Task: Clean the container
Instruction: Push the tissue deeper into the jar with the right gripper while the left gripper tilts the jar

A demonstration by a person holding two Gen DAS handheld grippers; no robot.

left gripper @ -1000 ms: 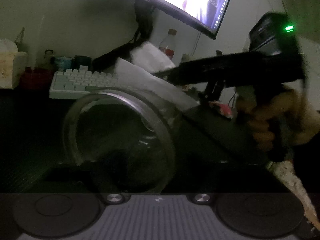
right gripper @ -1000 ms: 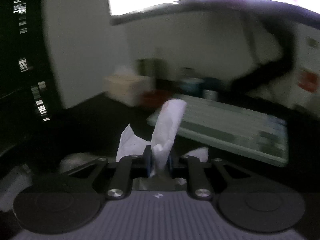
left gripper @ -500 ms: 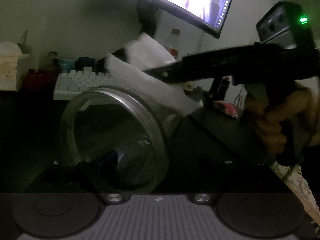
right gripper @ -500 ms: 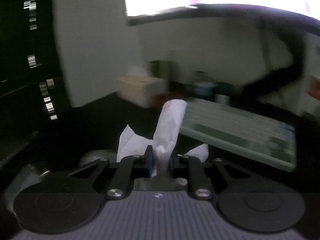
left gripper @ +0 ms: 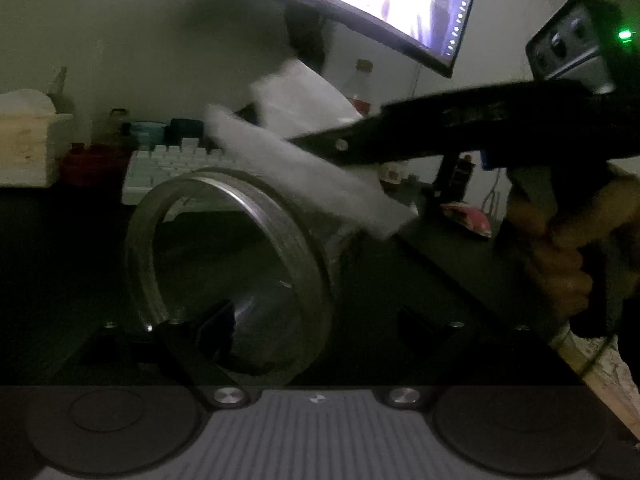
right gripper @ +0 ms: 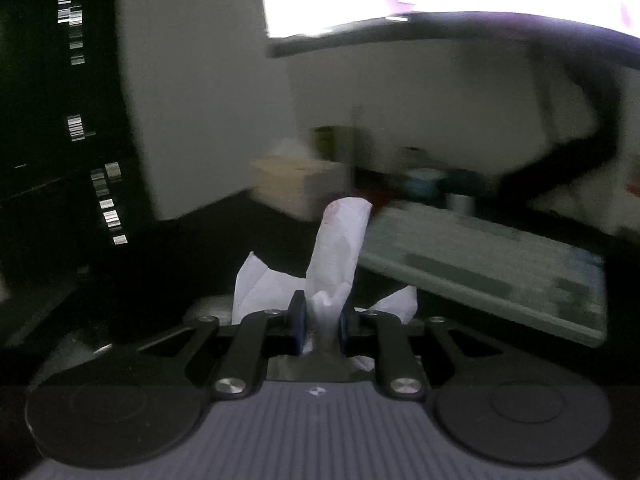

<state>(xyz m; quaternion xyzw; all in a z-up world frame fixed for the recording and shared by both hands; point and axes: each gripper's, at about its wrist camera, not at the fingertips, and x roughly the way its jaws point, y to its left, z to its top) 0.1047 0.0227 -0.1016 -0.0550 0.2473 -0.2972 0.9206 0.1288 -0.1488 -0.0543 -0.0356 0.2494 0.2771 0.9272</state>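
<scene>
A clear glass jar [left gripper: 228, 272] lies sideways in my left gripper [left gripper: 316, 320], its open mouth facing the camera; the jaws are closed on its body. My right gripper [right gripper: 322, 320] is shut on a white tissue [right gripper: 340, 240] that sticks up between its jaws. In the left wrist view the right gripper [left gripper: 344, 148] comes in from the right, holding the tissue [left gripper: 304, 152] above and behind the jar's upper rim, outside the mouth. Whether the tissue touches the glass is unclear.
A white keyboard [left gripper: 172, 164] lies behind the jar on the dark desk, also seen in the right wrist view [right gripper: 488, 264]. A lit monitor [left gripper: 404, 4] hangs above. A beige box [left gripper: 28, 144], small pots and a red-capped bottle [left gripper: 360, 88] stand at the back.
The right gripper with the tissue has risen away from the jar's upper side. The jar stays held in the left gripper and sits slightly closer in view.
</scene>
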